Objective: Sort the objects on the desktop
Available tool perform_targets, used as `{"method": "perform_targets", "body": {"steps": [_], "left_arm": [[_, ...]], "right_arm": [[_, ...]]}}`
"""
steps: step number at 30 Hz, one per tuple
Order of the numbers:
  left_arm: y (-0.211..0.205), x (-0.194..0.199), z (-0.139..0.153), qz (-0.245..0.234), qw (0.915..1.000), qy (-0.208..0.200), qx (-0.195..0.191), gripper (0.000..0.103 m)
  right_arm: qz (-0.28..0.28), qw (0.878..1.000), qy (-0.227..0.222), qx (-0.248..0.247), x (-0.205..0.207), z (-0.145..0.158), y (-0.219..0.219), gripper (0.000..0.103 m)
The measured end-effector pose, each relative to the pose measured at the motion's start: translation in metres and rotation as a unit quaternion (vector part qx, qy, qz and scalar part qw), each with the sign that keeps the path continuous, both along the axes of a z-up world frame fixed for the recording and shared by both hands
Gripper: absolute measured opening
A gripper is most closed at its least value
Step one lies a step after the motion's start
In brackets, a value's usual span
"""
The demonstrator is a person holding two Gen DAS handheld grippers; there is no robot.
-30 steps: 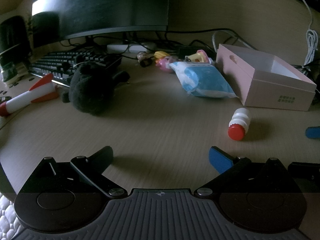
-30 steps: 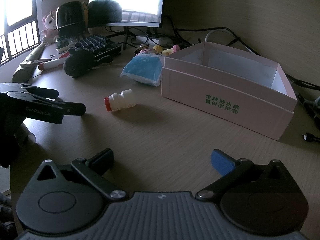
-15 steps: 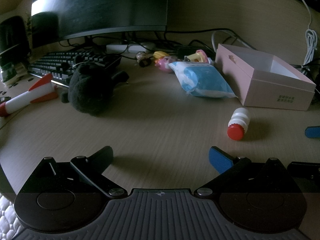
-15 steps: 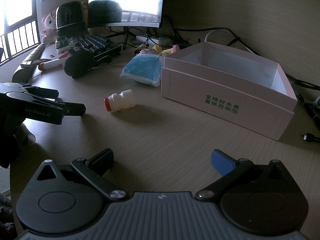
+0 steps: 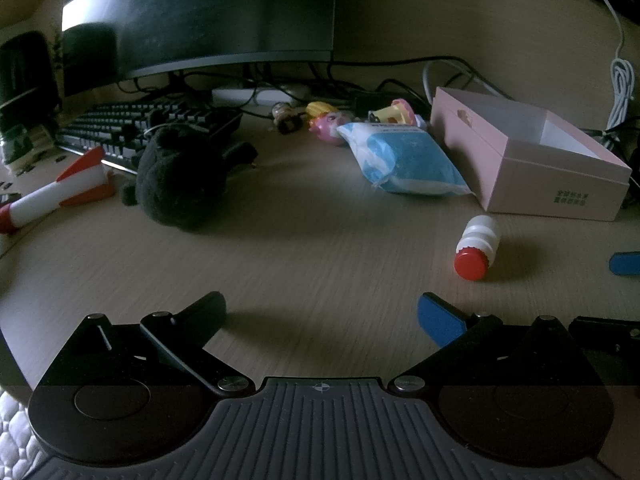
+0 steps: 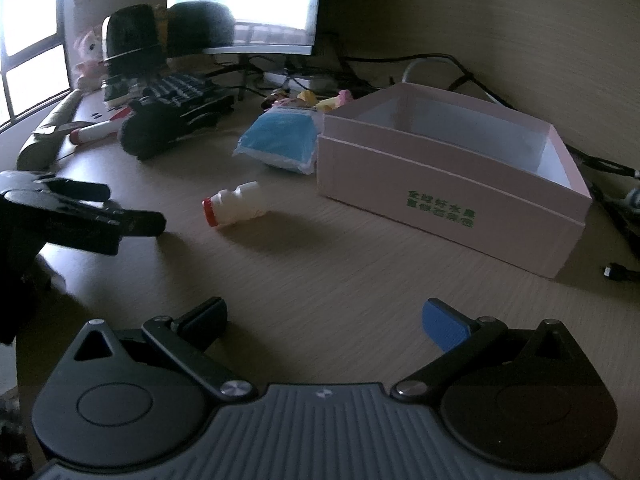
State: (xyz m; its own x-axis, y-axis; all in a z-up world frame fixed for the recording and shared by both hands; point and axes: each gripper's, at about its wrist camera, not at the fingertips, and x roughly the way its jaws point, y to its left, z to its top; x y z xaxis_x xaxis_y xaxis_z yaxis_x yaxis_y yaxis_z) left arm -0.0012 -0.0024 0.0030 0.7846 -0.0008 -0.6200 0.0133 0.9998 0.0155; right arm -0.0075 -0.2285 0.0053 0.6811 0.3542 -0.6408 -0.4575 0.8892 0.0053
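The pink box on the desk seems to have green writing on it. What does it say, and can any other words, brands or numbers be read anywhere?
Pink box, front wall: two rows of green characters, too blurred here to read with certainty.
Same print in the left wrist view: too small and dark to read.
Blue and white packet: dark print along its top edge, too small to read.
Keyboard: key legends unreadable.
Left gripper: no lettering legible on its dark body.
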Motion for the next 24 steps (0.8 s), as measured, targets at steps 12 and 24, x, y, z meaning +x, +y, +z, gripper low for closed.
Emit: {"method": "perform_targets", "body": {"steps": [12,24], "left_arm": [[0.0,0.0,0.0,0.0,1.0,0.0,0.0,0.103],[0.001,0.003,-0.002,-0.006,1.0,0.006,-0.001,0.103]], "right_arm": [[-0.059,0.998,0.032,-0.01,0.004,0.003,0.011,0.103],[-0.078,0.996,0.034,-0.015,-0.001,0.003,0.013,0.103]]}}
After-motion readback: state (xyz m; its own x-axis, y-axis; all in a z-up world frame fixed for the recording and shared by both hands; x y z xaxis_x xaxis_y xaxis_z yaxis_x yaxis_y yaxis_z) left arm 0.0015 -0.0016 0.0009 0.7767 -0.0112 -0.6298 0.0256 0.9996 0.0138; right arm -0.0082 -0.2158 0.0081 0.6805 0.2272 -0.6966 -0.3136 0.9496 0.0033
